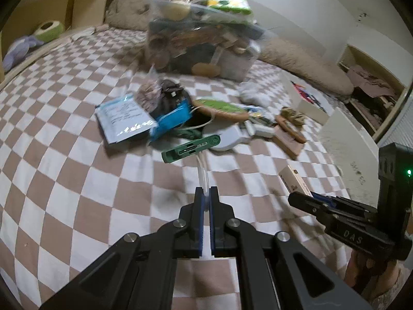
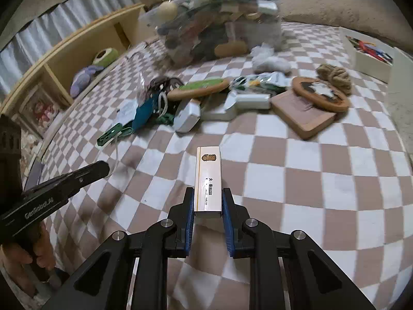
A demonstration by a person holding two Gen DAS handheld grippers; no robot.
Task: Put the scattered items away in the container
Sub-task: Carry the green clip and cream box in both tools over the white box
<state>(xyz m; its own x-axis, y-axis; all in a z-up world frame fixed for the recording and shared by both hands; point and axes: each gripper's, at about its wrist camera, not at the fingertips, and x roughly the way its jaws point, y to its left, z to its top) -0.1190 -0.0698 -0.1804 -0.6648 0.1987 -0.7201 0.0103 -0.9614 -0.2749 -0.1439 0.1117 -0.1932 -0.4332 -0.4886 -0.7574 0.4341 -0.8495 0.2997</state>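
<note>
My left gripper [image 1: 206, 192] is shut on a thin white cord [image 1: 202, 173] that runs up to a green plastic tool [image 1: 191, 148]. The tool hangs over the checkered bed. My right gripper [image 2: 208, 193] is shut on a long white matchbox [image 2: 208, 178], held above the bed; it also shows at the right of the left wrist view [image 1: 294, 180]. The clear container [image 1: 201, 44], piled with items, stands far ahead on the bed and also shows in the right wrist view [image 2: 219, 20]. Scattered items lie between: a blue pouch [image 1: 173, 121], a white packet [image 1: 124, 117], a green-topped wooden brush [image 2: 201, 87].
A wooden board [image 2: 304, 113] with a round frame [image 2: 320, 95] and a rope knot [image 2: 335, 75] lie to the right. A white box of pens [image 2: 369, 54] stands at the far right. A wooden shelf [image 2: 77, 51] borders the bed on the left. Plush pillows line the back.
</note>
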